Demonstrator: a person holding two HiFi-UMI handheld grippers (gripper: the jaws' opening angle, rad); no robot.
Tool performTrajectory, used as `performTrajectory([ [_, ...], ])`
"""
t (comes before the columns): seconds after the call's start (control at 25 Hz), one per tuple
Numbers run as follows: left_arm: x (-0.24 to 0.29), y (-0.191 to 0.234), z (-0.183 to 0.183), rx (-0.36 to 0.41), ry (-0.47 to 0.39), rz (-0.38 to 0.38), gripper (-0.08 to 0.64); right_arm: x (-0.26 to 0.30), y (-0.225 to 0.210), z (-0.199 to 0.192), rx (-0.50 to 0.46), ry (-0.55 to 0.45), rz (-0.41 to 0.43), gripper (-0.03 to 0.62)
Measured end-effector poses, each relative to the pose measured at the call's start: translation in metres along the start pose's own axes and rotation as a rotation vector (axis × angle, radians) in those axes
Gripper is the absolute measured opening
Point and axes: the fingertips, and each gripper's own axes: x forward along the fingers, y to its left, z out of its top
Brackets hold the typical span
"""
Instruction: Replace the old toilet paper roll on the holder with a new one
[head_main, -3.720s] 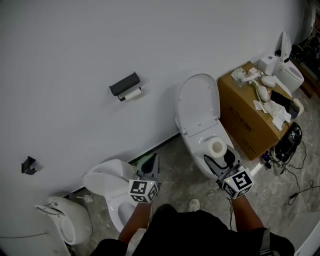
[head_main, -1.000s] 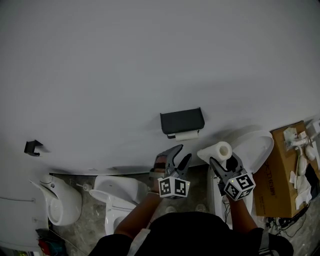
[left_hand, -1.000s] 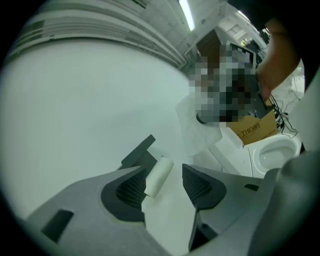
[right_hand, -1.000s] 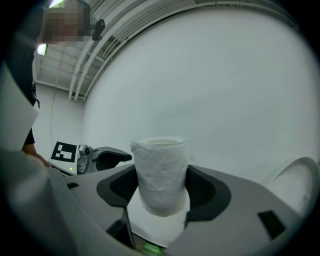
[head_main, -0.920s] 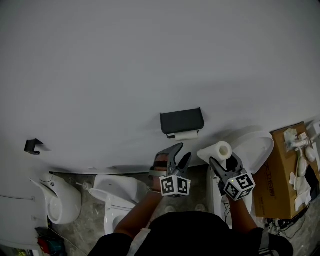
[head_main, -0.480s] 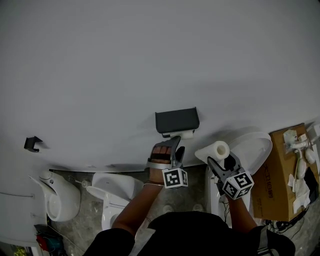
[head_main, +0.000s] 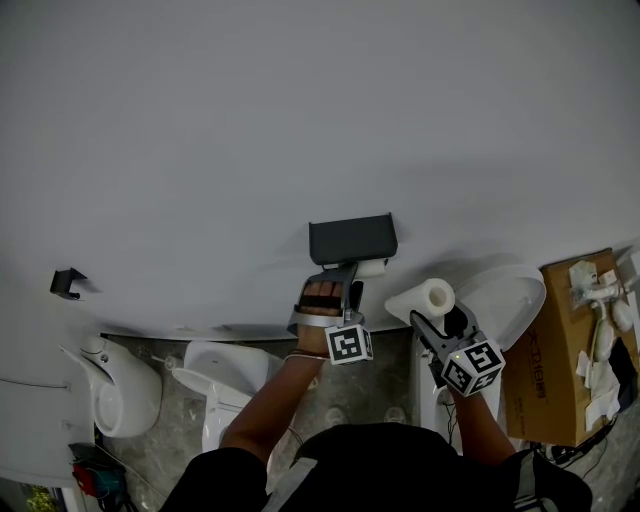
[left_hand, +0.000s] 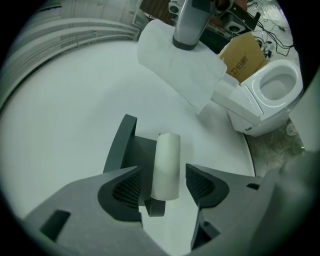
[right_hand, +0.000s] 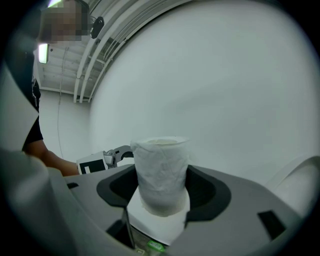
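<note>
Plain white wall (head_main: 300, 120), mottled floor (head_main: 390, 370)

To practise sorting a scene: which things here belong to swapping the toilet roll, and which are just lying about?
Job in hand: holder; old roll on it; new roll in the right gripper; left gripper, open, lined up on the old roll.

Lying about: toilet; second toilet; urinal; cardboard box; wall hook.

The dark grey holder (head_main: 352, 238) is fixed to the white wall. Under its cover hangs the old roll (left_hand: 166, 165), a thin pale tube that looks nearly used up. The new roll (right_hand: 160, 175) is full, white and crinkled. It is clamped between the right gripper's (head_main: 438, 320) jaws, near the holder's right side.
</note>
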Motion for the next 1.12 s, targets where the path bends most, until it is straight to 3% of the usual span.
performTrajectory([
  [0.24, 0.009, 0.0, 0.008, 0.012, -0.004, -0.01, 0.256, -0.001, -0.001, 0.002, -0.008, 0.002, 0.01, 0.285],
  [0.36, 0.011, -0.002, 0.012, 0.032, -0.007, -0.004, 0.166, -0.002, -0.003, 0.001, -0.011, 0.006, 0.009, 0.285],
  [1.12, 0.01, -0.002, 0.028, 0.052, -0.053, 0.044, 0.153, 0.002, -0.018, -0.002, -0.034, 0.01, -0.008, 0.285],
])
